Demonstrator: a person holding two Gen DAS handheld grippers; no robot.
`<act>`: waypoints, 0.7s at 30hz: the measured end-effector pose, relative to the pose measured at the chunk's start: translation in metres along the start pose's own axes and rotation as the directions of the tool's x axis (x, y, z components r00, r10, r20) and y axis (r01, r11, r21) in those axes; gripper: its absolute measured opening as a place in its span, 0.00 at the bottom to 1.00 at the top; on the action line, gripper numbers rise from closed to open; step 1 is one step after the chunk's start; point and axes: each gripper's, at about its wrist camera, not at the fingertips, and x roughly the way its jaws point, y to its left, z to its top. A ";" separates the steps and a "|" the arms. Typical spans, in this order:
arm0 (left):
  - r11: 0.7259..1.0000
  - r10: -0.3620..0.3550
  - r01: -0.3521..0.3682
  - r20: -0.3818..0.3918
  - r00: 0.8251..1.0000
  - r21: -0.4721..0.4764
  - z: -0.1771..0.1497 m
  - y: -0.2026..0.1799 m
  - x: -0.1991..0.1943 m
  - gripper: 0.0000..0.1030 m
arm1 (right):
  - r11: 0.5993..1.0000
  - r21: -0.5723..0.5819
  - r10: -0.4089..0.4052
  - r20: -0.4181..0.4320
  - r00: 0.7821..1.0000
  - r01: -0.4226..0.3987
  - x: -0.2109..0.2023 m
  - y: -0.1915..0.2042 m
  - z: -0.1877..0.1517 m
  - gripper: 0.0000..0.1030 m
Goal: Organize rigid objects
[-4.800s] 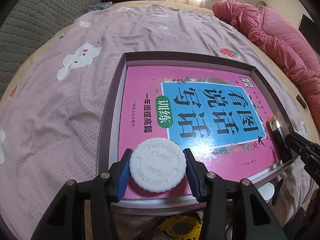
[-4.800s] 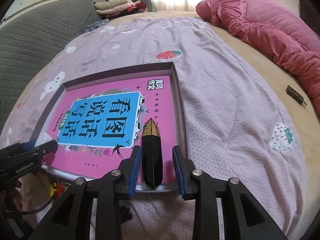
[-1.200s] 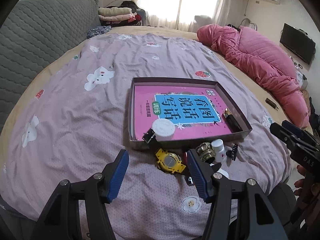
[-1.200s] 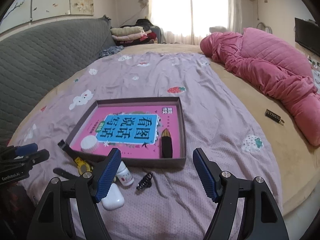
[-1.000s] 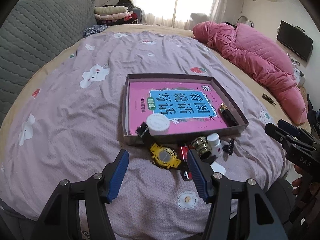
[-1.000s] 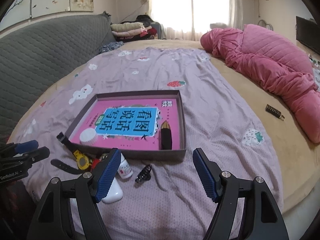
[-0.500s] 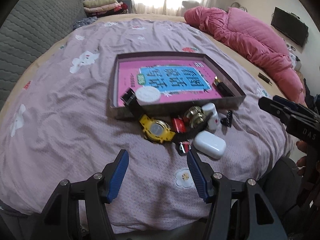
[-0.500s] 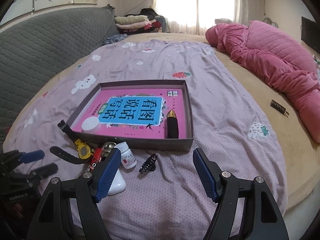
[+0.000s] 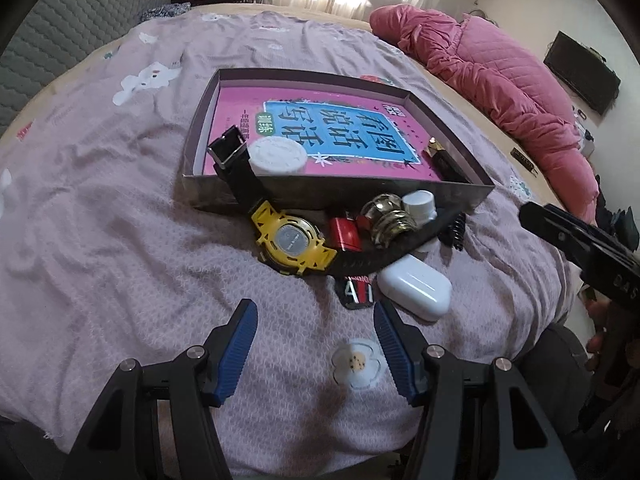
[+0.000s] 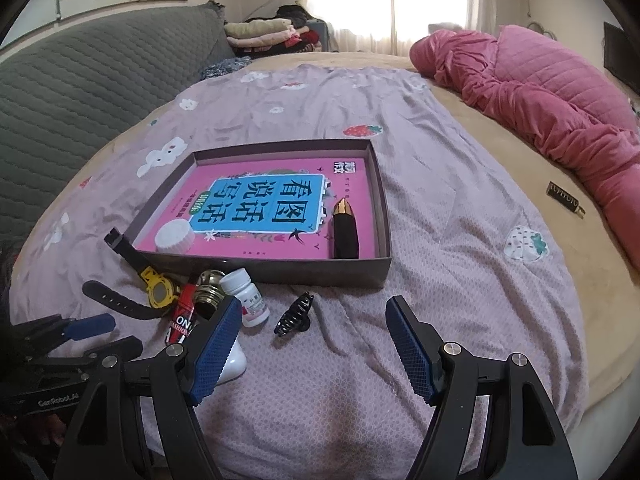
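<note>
A shallow dark box [image 9: 340,196] [image 10: 320,270] on the bed holds a pink book [image 9: 320,136], a white cap [image 9: 278,156] [image 10: 175,236] and a black-and-gold case [image 9: 444,160] [image 10: 345,232]. In front of it lie a yellow watch [image 9: 290,240] [image 10: 158,290], a red item [image 9: 346,232], a glass knob [image 9: 386,218], a white pill bottle [image 10: 248,300], a white earbud case [image 9: 414,286] and a black hair clip [image 10: 294,316]. My left gripper [image 9: 314,340] is open and empty, just short of the pile. My right gripper [image 10: 312,344] is open and empty near the clip.
A pink quilt [image 10: 540,100] lies along the right side of the bed. A grey padded headboard [image 10: 80,88] runs along the left. A small dark bar [image 10: 564,198] lies on the tan sheet at right. Folded clothes [image 10: 264,34] are stacked at the far end.
Both grippers let go of the cap and the case in the box, opened and pulled back. Over the last second both have moved closer to the pile in front of the box.
</note>
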 end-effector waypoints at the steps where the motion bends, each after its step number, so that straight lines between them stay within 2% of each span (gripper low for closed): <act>1: 1.000 0.003 -0.003 0.003 1.000 0.002 0.001 0.001 0.003 0.58 | 1.000 0.002 0.000 -0.001 1.000 0.000 0.001 -0.001 0.000 0.73; 4: 1.000 -0.021 0.021 -0.006 1.000 0.001 0.006 0.009 0.013 0.63 | 1.000 0.008 -0.001 -0.013 1.000 0.001 0.006 -0.002 -0.001 0.73; 8: 0.999 -0.044 0.043 -0.009 0.999 -0.017 0.014 0.021 0.024 0.63 | 1.000 0.013 -0.008 -0.024 1.000 0.008 0.010 -0.004 -0.002 0.73; 13: 0.999 -0.047 0.047 -0.008 0.999 0.020 0.021 0.019 0.032 0.63 | 1.000 0.026 -0.016 -0.044 0.999 0.017 0.017 -0.009 -0.002 0.73; 21: 0.997 -0.076 0.076 -0.001 0.997 -0.014 0.032 0.024 0.042 0.63 | 1.000 0.028 -0.007 -0.082 0.997 0.010 0.033 -0.008 -0.005 0.73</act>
